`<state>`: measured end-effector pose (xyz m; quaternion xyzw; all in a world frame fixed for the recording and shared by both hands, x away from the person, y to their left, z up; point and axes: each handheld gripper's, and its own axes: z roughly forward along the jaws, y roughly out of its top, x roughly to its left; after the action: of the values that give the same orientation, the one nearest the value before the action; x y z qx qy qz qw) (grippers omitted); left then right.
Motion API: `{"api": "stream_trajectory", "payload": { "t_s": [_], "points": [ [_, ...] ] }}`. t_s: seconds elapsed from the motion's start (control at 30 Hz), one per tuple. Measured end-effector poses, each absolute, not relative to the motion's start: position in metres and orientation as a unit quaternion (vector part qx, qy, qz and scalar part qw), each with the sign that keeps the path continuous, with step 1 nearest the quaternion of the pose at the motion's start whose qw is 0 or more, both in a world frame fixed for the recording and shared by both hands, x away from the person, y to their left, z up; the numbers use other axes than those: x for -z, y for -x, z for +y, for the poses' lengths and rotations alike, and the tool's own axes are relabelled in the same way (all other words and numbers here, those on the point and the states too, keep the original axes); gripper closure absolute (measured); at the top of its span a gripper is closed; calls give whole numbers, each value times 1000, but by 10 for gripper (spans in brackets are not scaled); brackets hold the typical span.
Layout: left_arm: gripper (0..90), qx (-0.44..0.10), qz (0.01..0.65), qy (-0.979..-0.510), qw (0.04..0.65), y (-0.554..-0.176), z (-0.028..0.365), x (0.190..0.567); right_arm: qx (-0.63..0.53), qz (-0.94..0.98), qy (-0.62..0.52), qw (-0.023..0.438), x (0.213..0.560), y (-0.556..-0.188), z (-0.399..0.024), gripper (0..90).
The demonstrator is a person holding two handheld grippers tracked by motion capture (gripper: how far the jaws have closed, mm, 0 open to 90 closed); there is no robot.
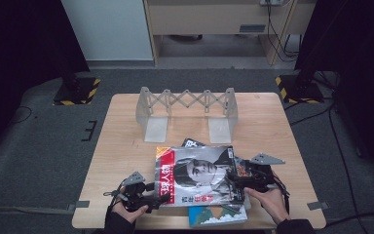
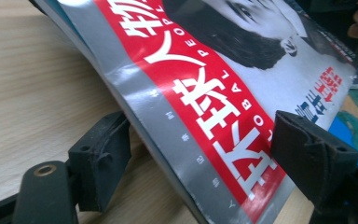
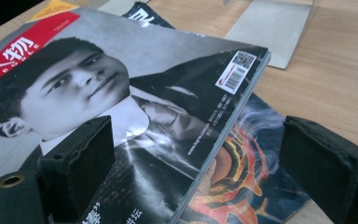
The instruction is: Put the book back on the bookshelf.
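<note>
My left gripper (image 1: pixel 163 197) lies low over the tabletop (image 1: pixel 126 136), jaws apart astride the red spine edge of the top magazine (image 1: pixel 197 175). My right gripper (image 1: pixel 233 173) reaches in level, jaws apart astride its opposite edge, the pile near me

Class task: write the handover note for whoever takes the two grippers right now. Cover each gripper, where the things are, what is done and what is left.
Left gripper: open, jaws straddling the spine edge of the top magazine, not pressing.
Right gripper: open, jaws either side of that magazine's opposite edge.
Things: top magazine lies on a stack at the near edge of the table, a flame-cover magazine beneath it. The expanding book rack stands unfilled at the far side.
Done: grippers lined up.
Left, probably: grip, lift, stand the magazine in the rack.
</note>
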<state>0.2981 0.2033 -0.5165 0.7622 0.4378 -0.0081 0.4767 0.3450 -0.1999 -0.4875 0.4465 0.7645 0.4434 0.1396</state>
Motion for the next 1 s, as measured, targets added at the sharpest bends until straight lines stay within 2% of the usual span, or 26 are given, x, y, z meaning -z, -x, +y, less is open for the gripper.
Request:
{"api": "stream_trajectory", "payload": {
  "t_s": [0.13, 0.27, 0.37, 0.53, 0.7, 1.0],
  "points": [
    [232, 22, 434, -761, 482, -299, 201, 515, -434, 771, -444, 138, 491, -345, -198, 104],
    [353, 35, 455, -734, 503, -299, 211, 508, -430, 772, -447, 137, 494, -346, -197, 97],
    [395, 34, 459, -722, 517, -298, 215, 503, -430, 774, -447, 131, 495, -347, -197, 95],
    [402, 45, 448, -704, 550, -300, 216, 501, -437, 770, -448, 129, 497, -348, -197, 92],
    [378, 39, 437, -728, 527, -304, 207, 505, -439, 769, -447, 127, 498, -348, -196, 90],
    [460, 40, 423, -709, 563, -309, 203, 497, -450, 761, -452, 120, 499, -349, -197, 87]
  ]
}}
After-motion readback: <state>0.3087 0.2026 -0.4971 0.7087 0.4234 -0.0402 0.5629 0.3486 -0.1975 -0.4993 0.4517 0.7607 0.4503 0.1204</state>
